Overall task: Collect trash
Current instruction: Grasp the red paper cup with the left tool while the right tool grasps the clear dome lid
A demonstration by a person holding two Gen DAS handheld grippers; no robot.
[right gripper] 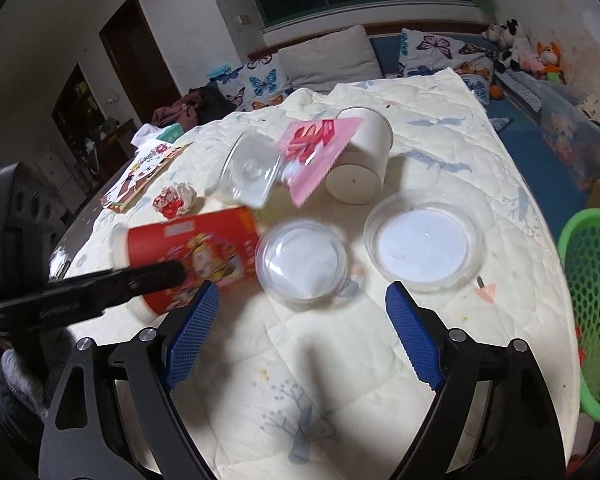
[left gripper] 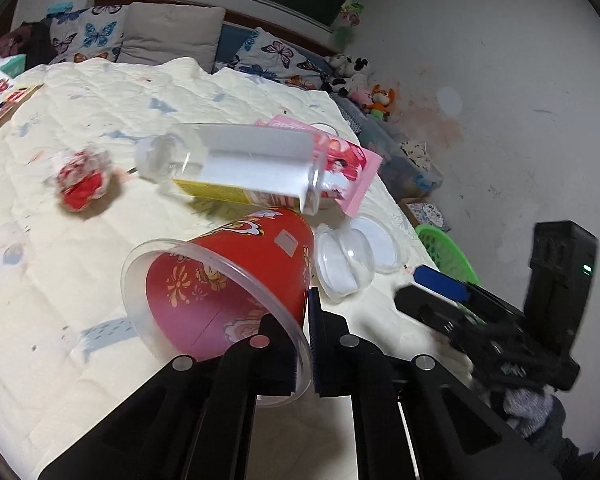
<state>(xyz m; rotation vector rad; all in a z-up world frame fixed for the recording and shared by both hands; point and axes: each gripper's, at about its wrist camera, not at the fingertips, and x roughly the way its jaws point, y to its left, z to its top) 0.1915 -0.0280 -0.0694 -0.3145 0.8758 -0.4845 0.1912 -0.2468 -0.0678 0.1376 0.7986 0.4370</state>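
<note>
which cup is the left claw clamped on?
The red printed cup, lying on its side; the left claw pinches its clear rim. The white cup lies untouched farther back.

Our left gripper (left gripper: 310, 344) is matt black, with angular arms, round silver screws at the joints and fingers faced in dark blue ribbed rubber. Our right gripper (right gripper: 302, 336) matches it, its bright blue pads (right gripper: 190, 338) cross-hatched. A grey knitted sleeve (right gripper: 14, 384) shows behind the black handle.
</note>
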